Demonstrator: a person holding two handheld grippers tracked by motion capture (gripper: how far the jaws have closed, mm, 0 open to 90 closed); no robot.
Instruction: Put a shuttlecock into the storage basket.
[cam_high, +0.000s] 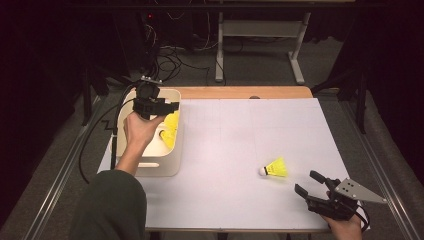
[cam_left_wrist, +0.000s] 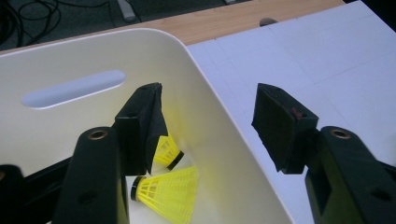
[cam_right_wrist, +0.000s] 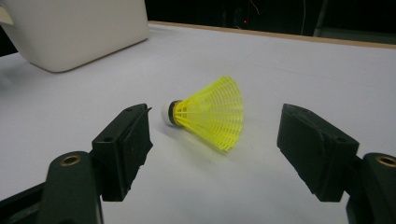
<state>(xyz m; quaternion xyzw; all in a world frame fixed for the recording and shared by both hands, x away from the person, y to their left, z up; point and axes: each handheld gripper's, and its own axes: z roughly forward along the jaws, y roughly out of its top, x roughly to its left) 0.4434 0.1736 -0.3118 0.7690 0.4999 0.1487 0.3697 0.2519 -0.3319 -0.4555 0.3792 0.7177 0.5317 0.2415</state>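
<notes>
- Left tool (cam_high: 167, 106) is held over the cream bin (cam_high: 172, 167), forearm reaching forward, jaws spread and empty.
- Right tool (cam_high: 309, 183) sits low by the table (cam_high: 230, 150) edge, jaws released, facing the yellow shuttlecock (cam_high: 276, 168).

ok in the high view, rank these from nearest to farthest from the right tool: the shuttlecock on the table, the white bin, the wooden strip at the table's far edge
1. The shuttlecock on the table, lying on its side just ahead and to the left of the right tool.
2. The white bin, across the table at its left side, under the left tool.
3. The wooden strip, along the far edge.
</notes>
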